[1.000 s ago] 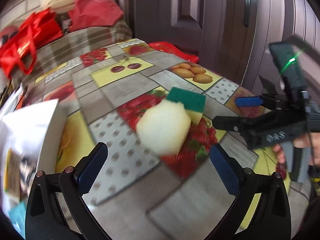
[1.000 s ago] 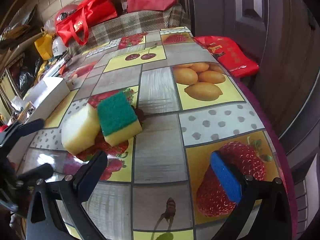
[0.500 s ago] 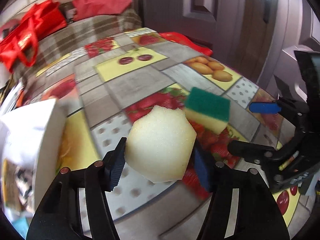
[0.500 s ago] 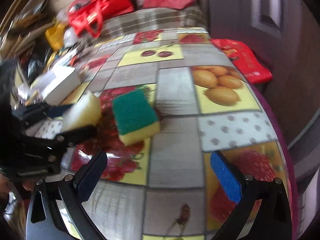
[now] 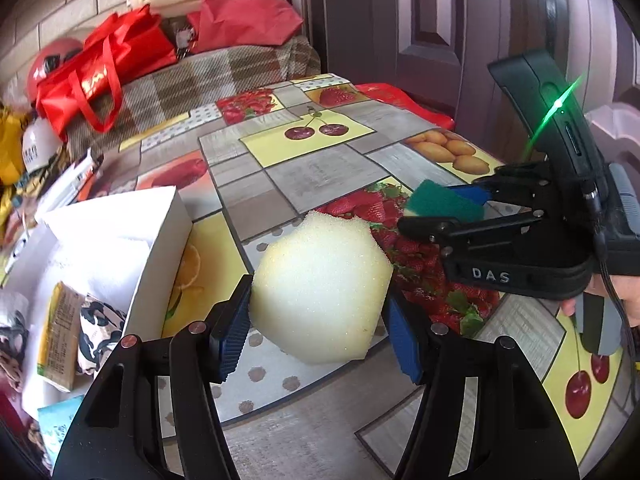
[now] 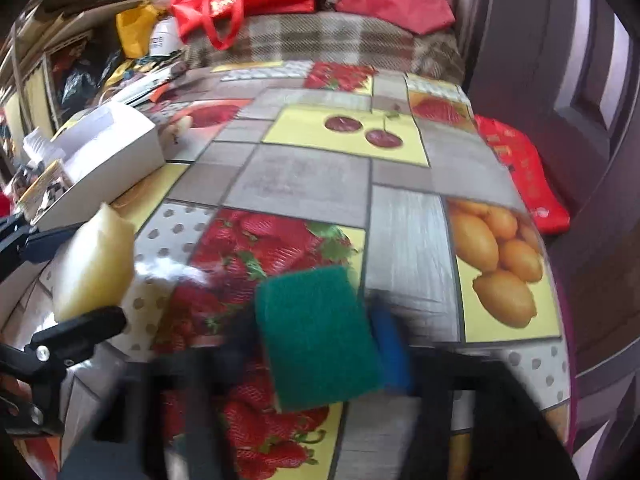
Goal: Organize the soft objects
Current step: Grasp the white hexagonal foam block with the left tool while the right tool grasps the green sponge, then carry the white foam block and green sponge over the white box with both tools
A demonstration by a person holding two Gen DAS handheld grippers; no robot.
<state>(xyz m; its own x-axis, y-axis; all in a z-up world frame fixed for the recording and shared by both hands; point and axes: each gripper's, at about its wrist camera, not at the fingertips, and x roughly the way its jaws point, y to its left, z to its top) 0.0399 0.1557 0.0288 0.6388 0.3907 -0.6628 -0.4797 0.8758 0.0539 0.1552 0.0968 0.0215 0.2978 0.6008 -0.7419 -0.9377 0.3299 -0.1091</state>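
Note:
My left gripper (image 5: 318, 320) is shut on a pale yellow foam sponge (image 5: 320, 288) and holds it above the fruit-print table; the sponge also shows in the right wrist view (image 6: 94, 264). My right gripper (image 6: 316, 340) has its blue pads against both sides of a green-topped scouring sponge (image 6: 314, 336), blurred by motion. In the left wrist view that sponge (image 5: 440, 200) sits between the right gripper's fingers (image 5: 472, 194) at the right.
An open white box (image 5: 120, 248) with packets inside stands at the table's left; it also shows in the right wrist view (image 6: 108, 152). Red bags (image 5: 104, 64) and a plaid cloth (image 5: 192, 80) lie at the far end. A red packet (image 6: 520, 172) hangs off the right edge.
My left gripper closed on the foam sponge and lifted it. My right gripper moved in around the green sponge and closed on it.

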